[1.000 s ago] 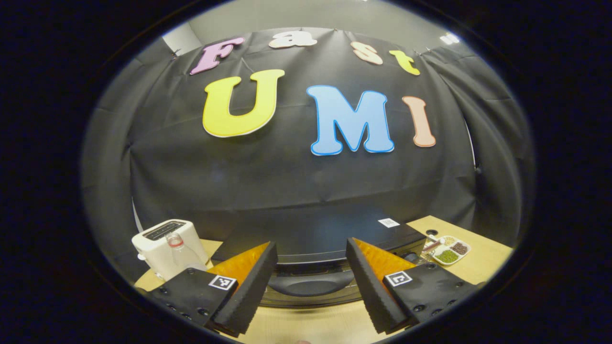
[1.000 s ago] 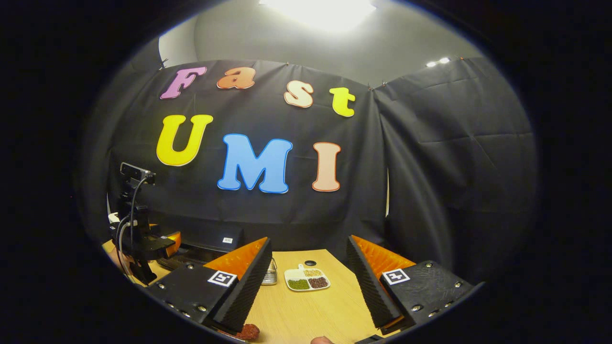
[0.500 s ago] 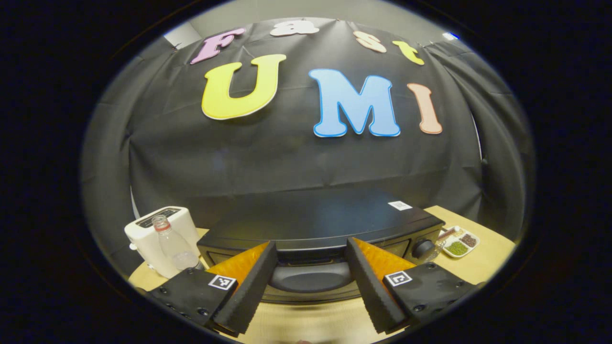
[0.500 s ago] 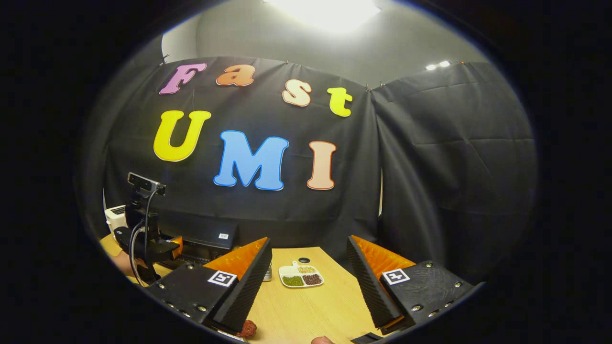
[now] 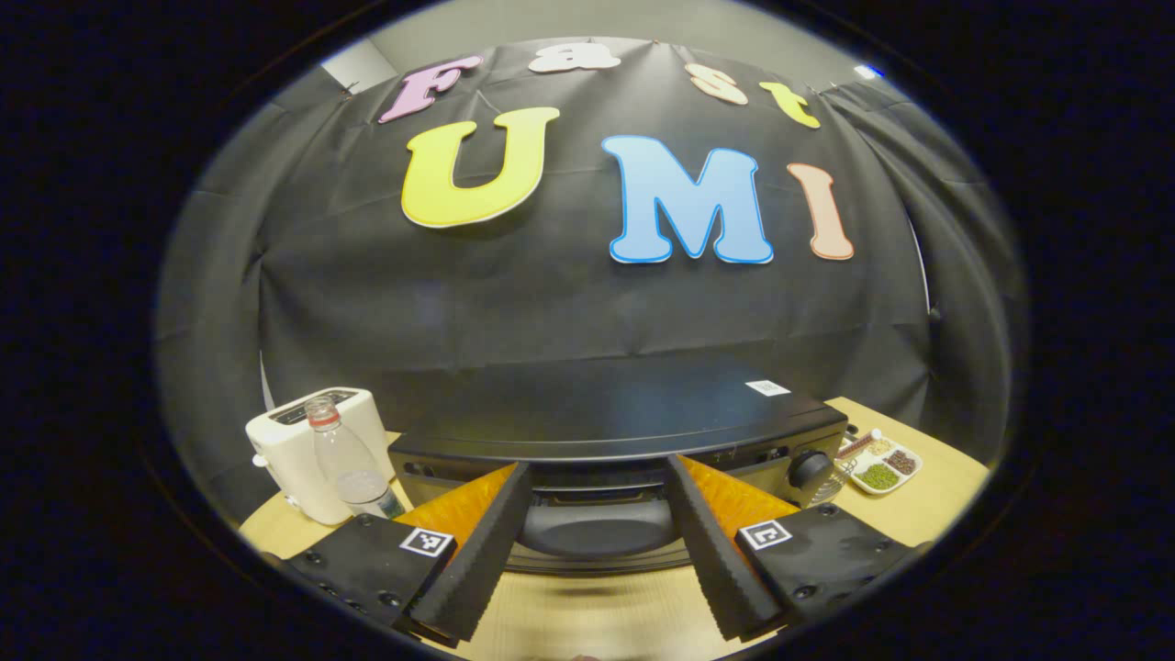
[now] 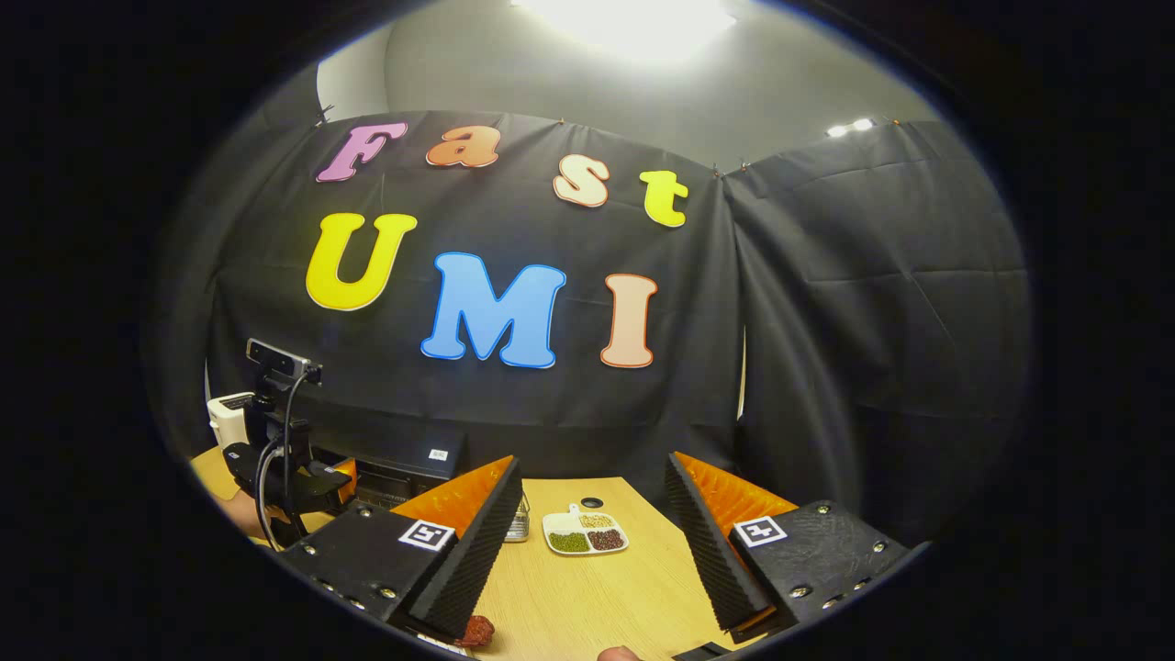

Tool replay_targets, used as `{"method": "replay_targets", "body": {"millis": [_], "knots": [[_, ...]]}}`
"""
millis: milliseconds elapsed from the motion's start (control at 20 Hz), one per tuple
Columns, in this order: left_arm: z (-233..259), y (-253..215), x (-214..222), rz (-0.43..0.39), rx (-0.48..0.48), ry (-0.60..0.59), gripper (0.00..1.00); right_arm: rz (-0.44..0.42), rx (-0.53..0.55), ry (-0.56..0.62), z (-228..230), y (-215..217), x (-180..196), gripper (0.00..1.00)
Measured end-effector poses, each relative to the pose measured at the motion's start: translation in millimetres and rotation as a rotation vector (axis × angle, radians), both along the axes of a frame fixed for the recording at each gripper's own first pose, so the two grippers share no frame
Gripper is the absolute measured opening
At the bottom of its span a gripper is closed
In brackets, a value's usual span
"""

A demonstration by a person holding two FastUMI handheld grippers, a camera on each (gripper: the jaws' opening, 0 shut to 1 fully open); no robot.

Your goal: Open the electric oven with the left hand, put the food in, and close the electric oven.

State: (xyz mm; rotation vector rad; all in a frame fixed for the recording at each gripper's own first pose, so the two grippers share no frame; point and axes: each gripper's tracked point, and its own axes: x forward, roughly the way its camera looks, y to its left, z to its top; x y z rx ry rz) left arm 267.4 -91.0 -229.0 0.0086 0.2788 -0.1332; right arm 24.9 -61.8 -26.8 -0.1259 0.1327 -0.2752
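In the left gripper view my left gripper has its fingers spread wide at the bottom of the frame, pinching nothing; between them, low in the centre, sits the dark handle of the oven, close ahead but with no pad touching it that I can see. The oven door looks shut. The oven's black top fills the lower middle, with a round knob at its right end. At lower left a white toaster stands behind a clear bottle — both just beside the oven's left side. At lower right a small divided dish of beans rests on the wooden table. In the right gripper view my right gripper is also spread open and holds nothing. At the bottom edge, just by its left finger, lies a reddish-brown piece of food on the table — I cannot tell whether the finger touches it. Farther up the table sits the divided dish, with a small glass jar to its left. At the left of that frame I see the other gripper in front of the oven.
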Motion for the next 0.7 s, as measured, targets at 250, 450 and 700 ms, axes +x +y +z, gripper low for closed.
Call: {"method": "replay_targets", "body": {"millis": [250,450,700], "knots": [[-6,2,-24,0.005,0.014,0.018,1.0,0.047,0.002,-0.002,2,6,2,0.95],[-11,4,-42,0.012,0.027,0.034,1.0,0.074,-0.008,0.001,1,5,-7,0.95],[-20,4,-62,0.023,0.045,0.054,0.97,0.092,0.003,0.016,-2,-1,-13,0.95]]}}
